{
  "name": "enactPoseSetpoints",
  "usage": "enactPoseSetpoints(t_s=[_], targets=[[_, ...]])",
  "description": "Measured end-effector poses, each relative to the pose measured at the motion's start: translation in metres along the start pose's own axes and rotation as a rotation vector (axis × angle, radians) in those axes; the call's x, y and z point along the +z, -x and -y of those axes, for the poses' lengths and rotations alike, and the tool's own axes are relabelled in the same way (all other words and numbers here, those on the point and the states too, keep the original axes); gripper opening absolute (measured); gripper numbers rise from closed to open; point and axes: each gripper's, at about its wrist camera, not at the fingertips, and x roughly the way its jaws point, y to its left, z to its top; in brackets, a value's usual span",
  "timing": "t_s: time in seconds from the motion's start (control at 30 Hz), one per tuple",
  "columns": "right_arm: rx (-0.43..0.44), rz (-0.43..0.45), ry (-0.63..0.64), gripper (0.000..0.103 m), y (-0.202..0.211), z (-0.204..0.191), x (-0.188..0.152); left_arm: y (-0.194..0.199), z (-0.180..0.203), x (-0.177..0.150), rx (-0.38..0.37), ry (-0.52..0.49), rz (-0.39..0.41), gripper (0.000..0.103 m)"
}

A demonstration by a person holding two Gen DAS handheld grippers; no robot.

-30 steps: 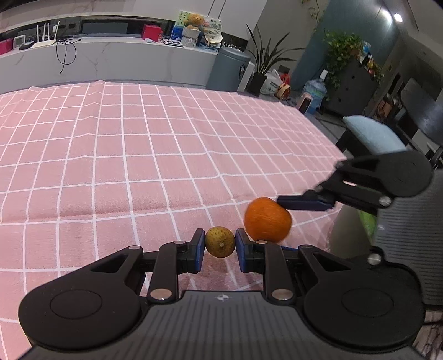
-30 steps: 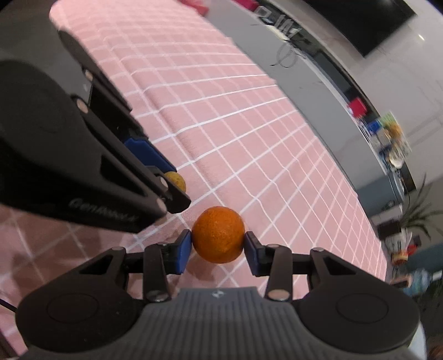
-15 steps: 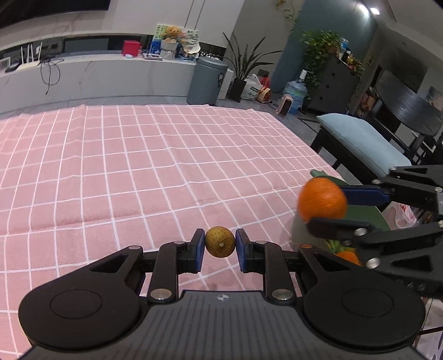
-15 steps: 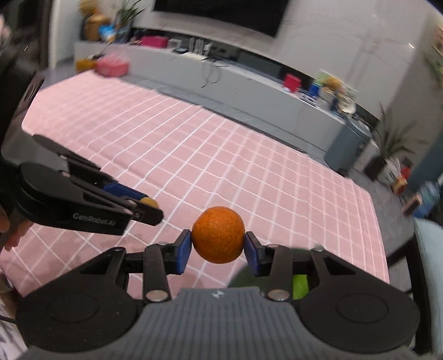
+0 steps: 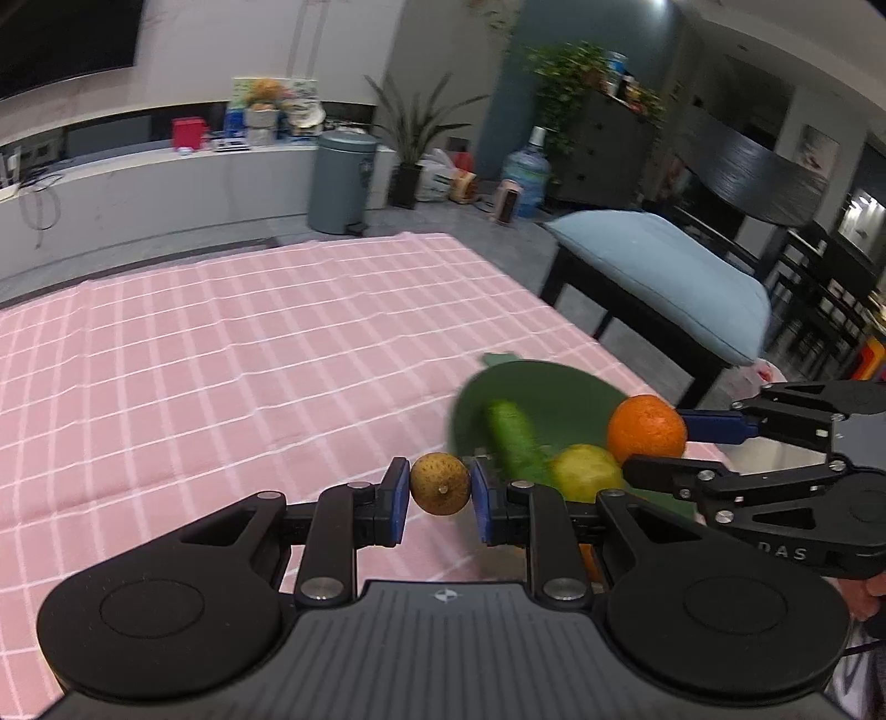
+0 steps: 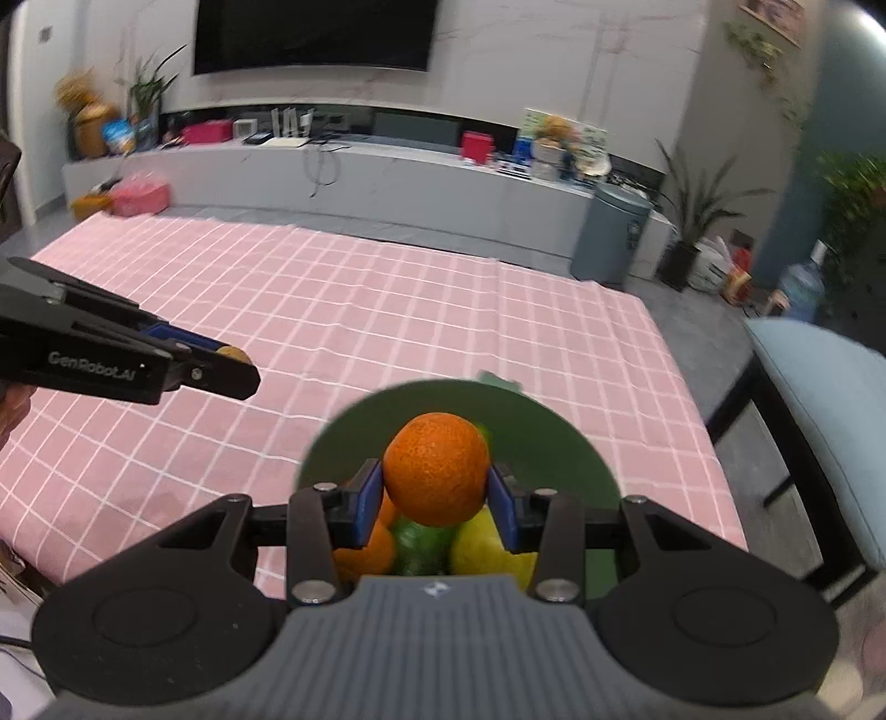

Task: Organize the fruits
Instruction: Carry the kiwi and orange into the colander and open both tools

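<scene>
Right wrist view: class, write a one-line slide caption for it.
Right gripper holds an orange above a green bowl of fruit on a pink checked cloth.

Pink checked cloth (image 5: 221, 360) over the table, blue cushioned chair (image 5: 664, 266) past its right edge, grey bin (image 6: 609, 232) beyond its far edge, TV (image 6: 310, 33), water bottle (image 5: 526, 177), plants (image 5: 415, 127)
</scene>
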Motion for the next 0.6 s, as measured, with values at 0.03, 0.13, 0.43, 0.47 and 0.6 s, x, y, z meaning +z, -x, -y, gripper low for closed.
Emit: enactPoseSetpoints(t_s=[0.03,0.13,0.43,0.47,0.6], targets=[[0.000,-0.001,-0.019,0.038,0.002,0.006,-0.003,-0.003,0.005,0.002,-0.010,-0.006,-0.005,0.026],[-0.005,-0.001,-0.067,0.038,0.007,0.023,-0.010,-0.013,0.021,0.007,-0.035,-0.034,-0.024,0.026],[0.019,-0.034,-0.094,0.038,-0.005,0.059,-0.019,-0.054,0.064,0.012,-0.041,-0.131,-0.128,0.026],[0.026,-0.038,-0.090,0.038,-0.008,0.060,-0.018,-0.061,0.066,0.013,-0.027,-0.141,-0.145,0.026],[0.057,-0.048,-0.075,0.038,-0.024,0.061,-0.015,-0.074,0.067,0.011,0.004,-0.144,-0.185,0.026]])
